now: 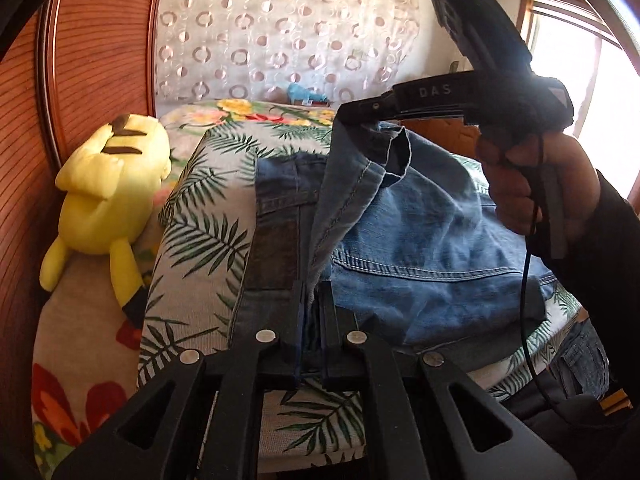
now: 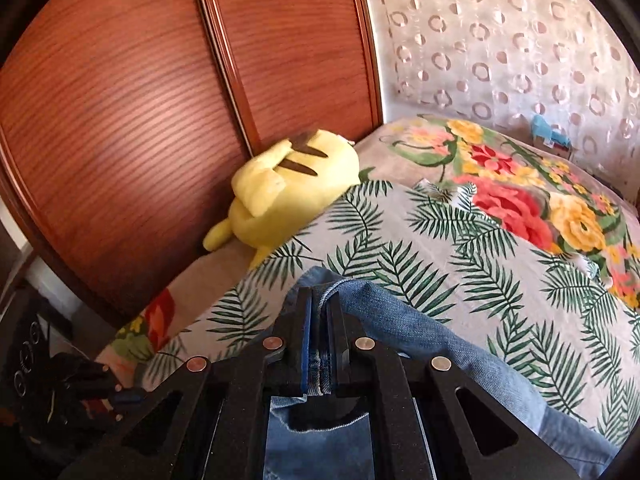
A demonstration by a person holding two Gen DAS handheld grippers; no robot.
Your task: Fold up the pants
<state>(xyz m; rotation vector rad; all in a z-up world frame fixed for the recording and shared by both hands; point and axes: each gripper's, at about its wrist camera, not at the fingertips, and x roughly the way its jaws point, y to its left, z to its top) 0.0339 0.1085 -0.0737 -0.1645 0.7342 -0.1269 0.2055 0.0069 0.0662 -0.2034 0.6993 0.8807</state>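
Blue denim pants point(image 1: 420, 248) lie partly folded on a palm-leaf bedspread point(image 1: 200, 208). At the bottom of the left wrist view, my left gripper point(image 1: 312, 300) is shut on a denim edge. My right gripper point(image 1: 362, 114), held by a hand point(image 1: 532, 184), is raised at the upper right. It is shut on another edge of the pants, and the cloth hangs down from it. In the right wrist view the same right gripper point(image 2: 320, 308) pinches a denim fold, and the pants point(image 2: 420, 332) trail to the lower right over the bedspread point(image 2: 440, 248).
A yellow plush toy point(image 1: 108, 184) lies at the bed's left edge against a wooden panel point(image 1: 92, 60); both also appear in the right wrist view, the toy point(image 2: 288, 188) against the panel point(image 2: 140, 120). A floral blanket point(image 2: 520, 200) covers the far bed. A patterned curtain point(image 1: 280, 28) hangs behind, with a bright window point(image 1: 580, 80) to its right.
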